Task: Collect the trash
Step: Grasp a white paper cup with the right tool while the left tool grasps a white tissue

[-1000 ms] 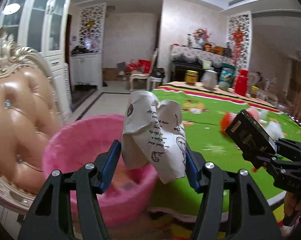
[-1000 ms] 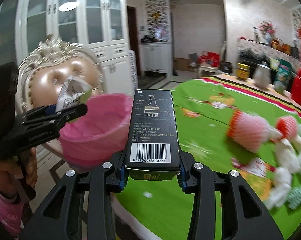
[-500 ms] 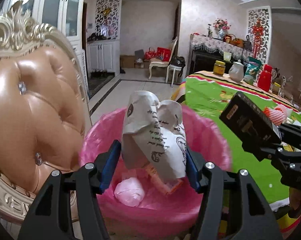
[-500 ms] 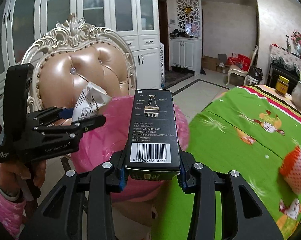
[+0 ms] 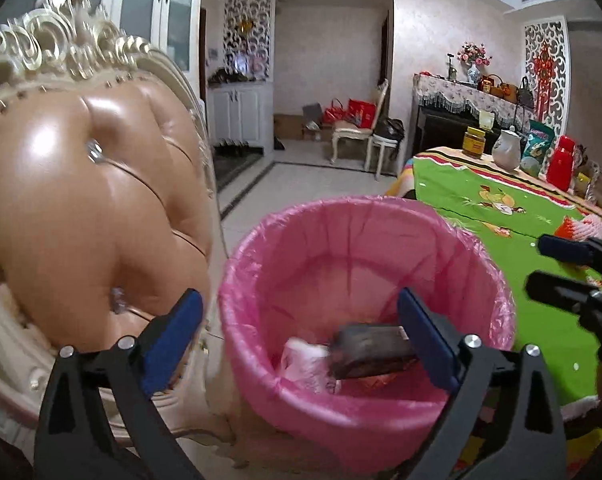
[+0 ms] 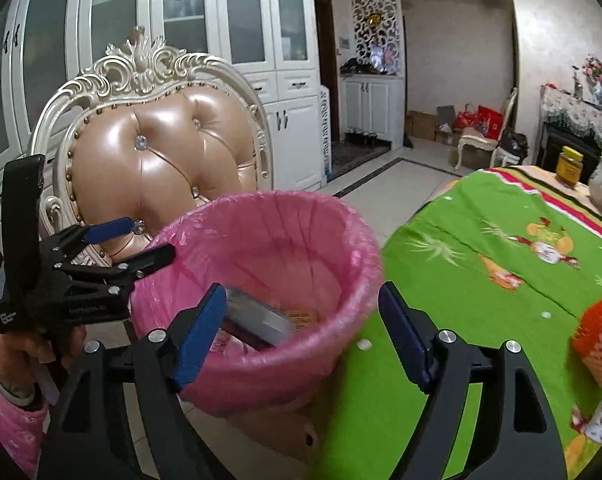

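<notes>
Two black plastic grippers with triangular cut-outs in their frames: the left gripper [image 5: 299,334] and right gripper [image 6: 303,334] each carry blue pads on their fingers [image 5: 173,336] and silver screws at the pivots. Small white lettering marks the side of the left gripper's body. The hand [image 6: 33,350] gripping its handle wears a pink patterned sleeve [image 6: 9,420] and a pale bangle [image 6: 11,390].

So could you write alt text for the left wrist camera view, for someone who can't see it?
The left gripper, jaws opening and empty, hangs over a pink-lined bin holding a dark box and crumpled paper. A tan padded chair stands left, a green-clothed table right.
</notes>
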